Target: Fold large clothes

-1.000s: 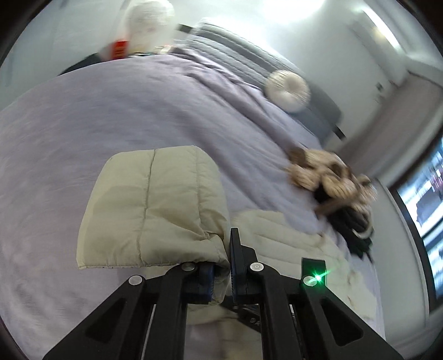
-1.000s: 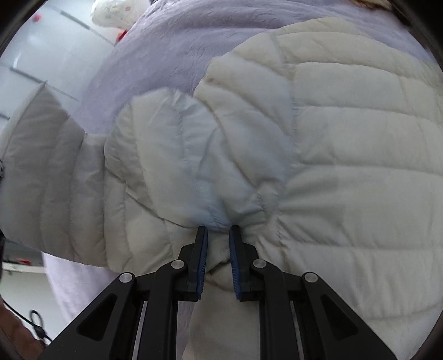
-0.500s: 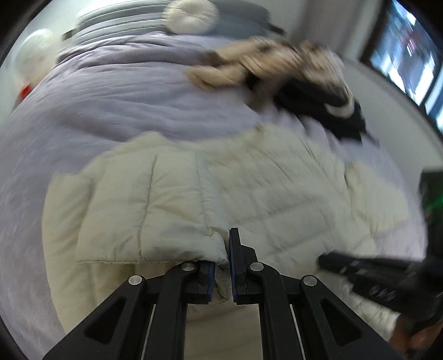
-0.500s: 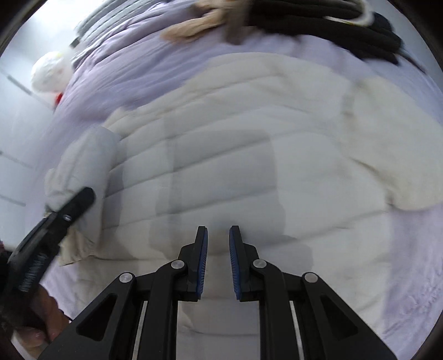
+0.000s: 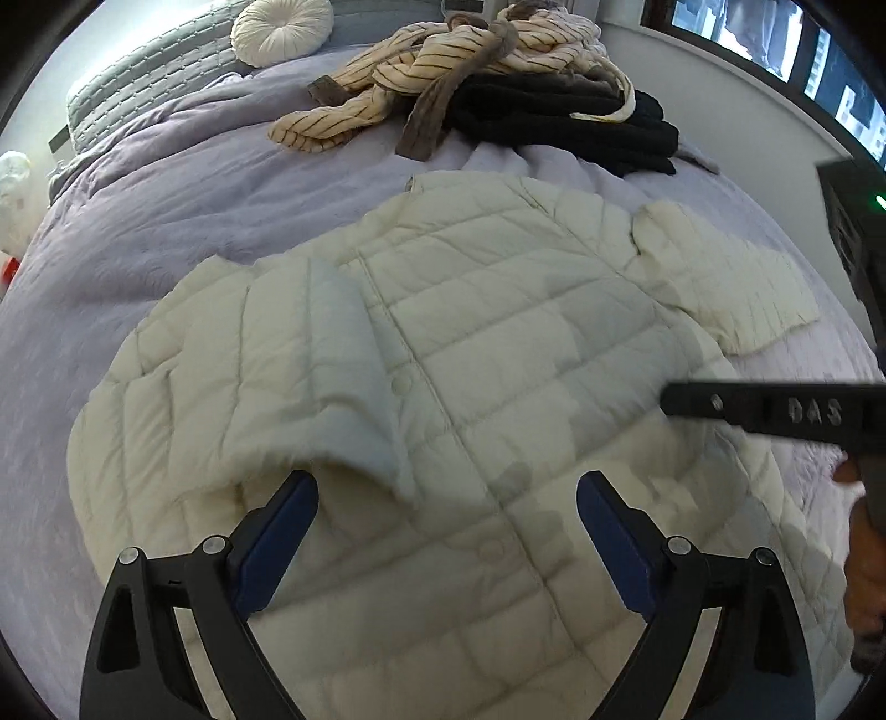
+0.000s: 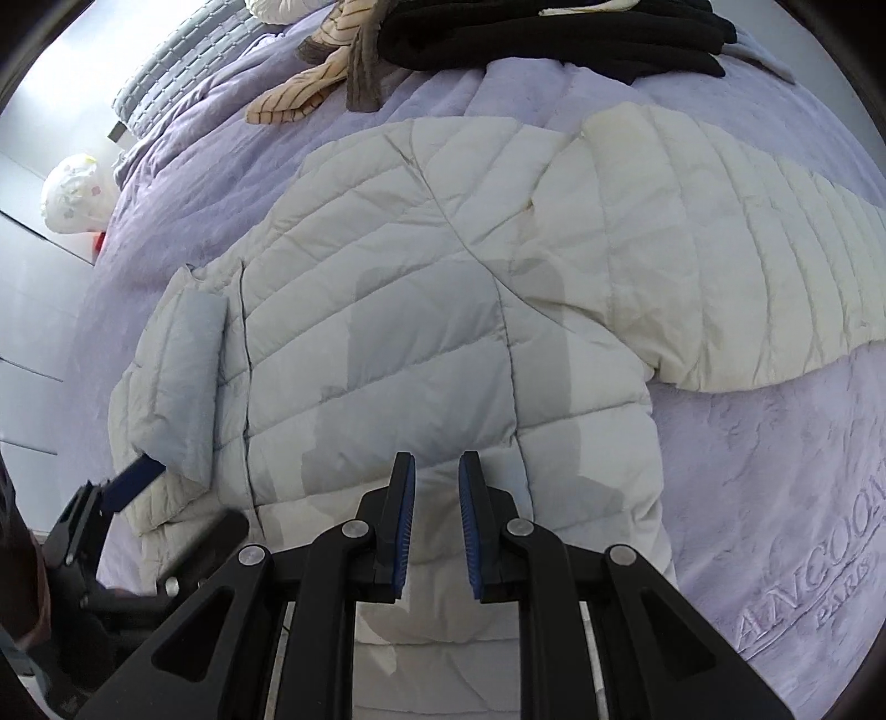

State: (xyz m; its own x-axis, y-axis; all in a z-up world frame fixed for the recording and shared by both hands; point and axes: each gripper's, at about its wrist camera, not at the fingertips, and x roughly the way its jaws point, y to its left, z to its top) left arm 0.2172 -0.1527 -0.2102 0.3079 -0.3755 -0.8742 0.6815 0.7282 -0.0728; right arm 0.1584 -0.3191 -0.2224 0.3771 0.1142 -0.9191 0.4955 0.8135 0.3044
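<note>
A cream quilted puffer jacket (image 5: 498, 354) lies front up on the lilac bed cover (image 5: 166, 210). One sleeve (image 5: 332, 376) is folded across its chest, and the other sleeve (image 5: 720, 282) stretches out to the right. My left gripper (image 5: 446, 498) hangs low over the jacket with its jaws opening wide. The folded sleeve's cuff lies just ahead of the left pad, and nothing is pinched. My right gripper (image 6: 437, 487) hovers over the jacket's (image 6: 415, 310) lower front, jaws nearly together and holding nothing. One right finger (image 5: 775, 412) shows in the left wrist view.
A heap of striped beige (image 5: 443, 61) and black clothes (image 5: 554, 116) lies at the far side of the bed, with a round white cushion (image 5: 282, 27) by the grey headboard. A hand (image 5: 864, 554) shows at the right edge. Bare bed cover (image 6: 775, 471) spreads right of the jacket.
The left gripper carried the sleeve across onto the jacket's front, then opened and let it go. The right gripper released its pinch of jacket fabric and swung over the lower front.
</note>
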